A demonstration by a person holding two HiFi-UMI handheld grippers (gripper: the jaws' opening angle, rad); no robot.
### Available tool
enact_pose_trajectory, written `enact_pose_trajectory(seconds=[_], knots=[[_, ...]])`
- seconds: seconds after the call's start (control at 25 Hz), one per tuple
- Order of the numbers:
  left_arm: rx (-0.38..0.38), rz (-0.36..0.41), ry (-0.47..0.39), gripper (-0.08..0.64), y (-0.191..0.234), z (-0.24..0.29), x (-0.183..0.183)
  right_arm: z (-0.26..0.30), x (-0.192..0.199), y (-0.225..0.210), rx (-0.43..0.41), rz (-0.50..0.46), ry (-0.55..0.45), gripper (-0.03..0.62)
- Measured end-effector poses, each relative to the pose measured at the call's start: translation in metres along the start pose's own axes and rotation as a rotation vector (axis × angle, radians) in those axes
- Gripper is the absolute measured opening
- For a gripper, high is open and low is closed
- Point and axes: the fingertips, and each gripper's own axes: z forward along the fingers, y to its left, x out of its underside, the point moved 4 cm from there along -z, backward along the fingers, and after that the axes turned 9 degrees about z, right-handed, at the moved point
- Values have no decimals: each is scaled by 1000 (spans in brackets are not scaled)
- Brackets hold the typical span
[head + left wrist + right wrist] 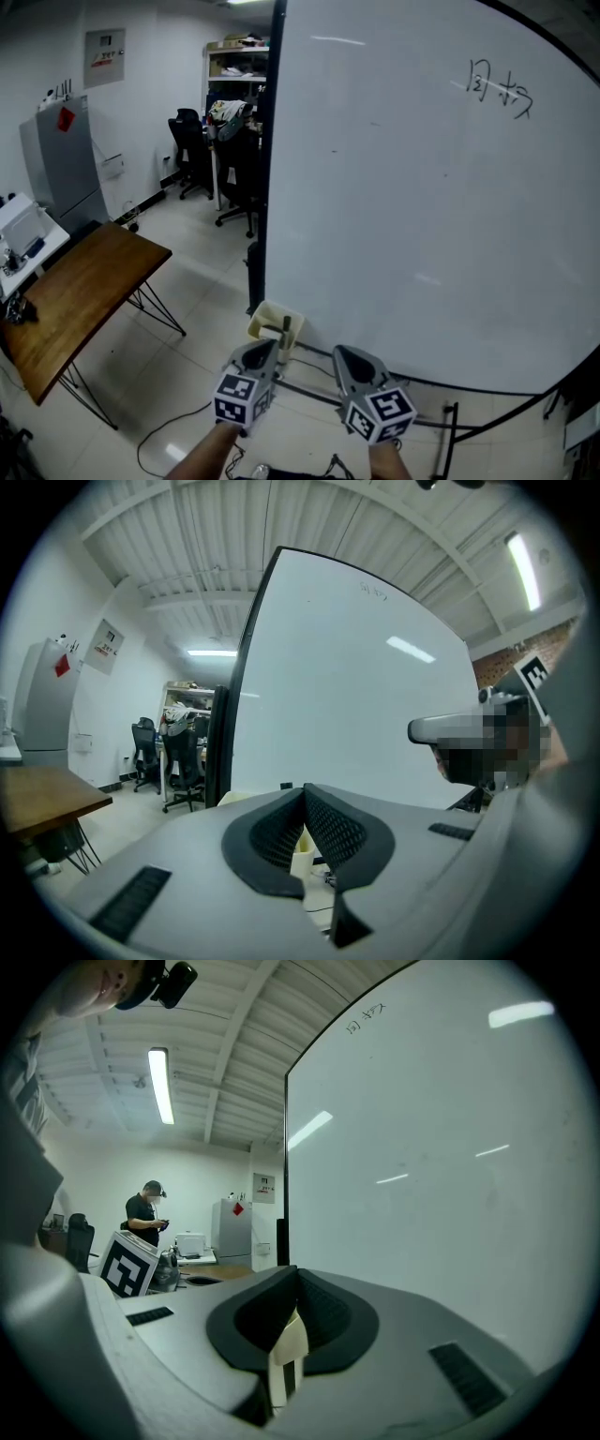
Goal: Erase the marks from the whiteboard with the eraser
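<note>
A large whiteboard [422, 234] on a stand fills the right side of the head view. Its only marks [500, 86] are a few dark handwritten strokes far up in the top right corner; the rest of the board is bare white.

The eraser [275, 323], a cream block with a dark strip, sits at the board's lower left corner, at the foot of the black frame edge.

Two hand-held grippers reach in from the near edge, side by side and low, well below the marks. The left gripper [265, 345] points at the eraser, its tip just short of it. In the left gripper view its dark ribbed pads [333, 829] meet at the tips, so the jaws are closed with nothing gripped; a sliver of the cream eraser [302, 853] shows through the gap under the tips.

The right gripper [339, 352] is just right of the eraser and near the board's bottom edge. In the right gripper view its jaws are also closed tip to tip and hold nothing; the eraser [286, 1358], with its dark strip, shows through the gap beyond them.

To the left stands a wooden table [75, 300] on thin black legs. Farther back are black office chairs [192, 150], a grey cabinet [61, 159] and a shelf [234, 66]. The right gripper view shows a person [145, 1218] standing far off.
</note>
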Motion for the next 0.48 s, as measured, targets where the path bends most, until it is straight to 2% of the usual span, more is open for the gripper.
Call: enact_pose_trajectory(seconds=[0.16, 0.24, 0.32, 0.4, 0.48], knots=[[-65, 8, 38, 16, 7, 12, 7, 2, -1, -6, -9, 1, 4, -10], [-86, 10, 65, 196, 11, 19, 14, 2, 0, -9, -10, 2, 8, -9], [-111, 38, 96, 287, 14, 26, 20, 1, 0, -12, -5, 6, 10, -9], [-123, 56, 130, 326, 15, 32, 27, 1, 1, -15, -4, 8, 10, -10], [-134, 62, 156, 333, 17, 37, 30, 0, -1, -18, -1, 8, 10, -9]])
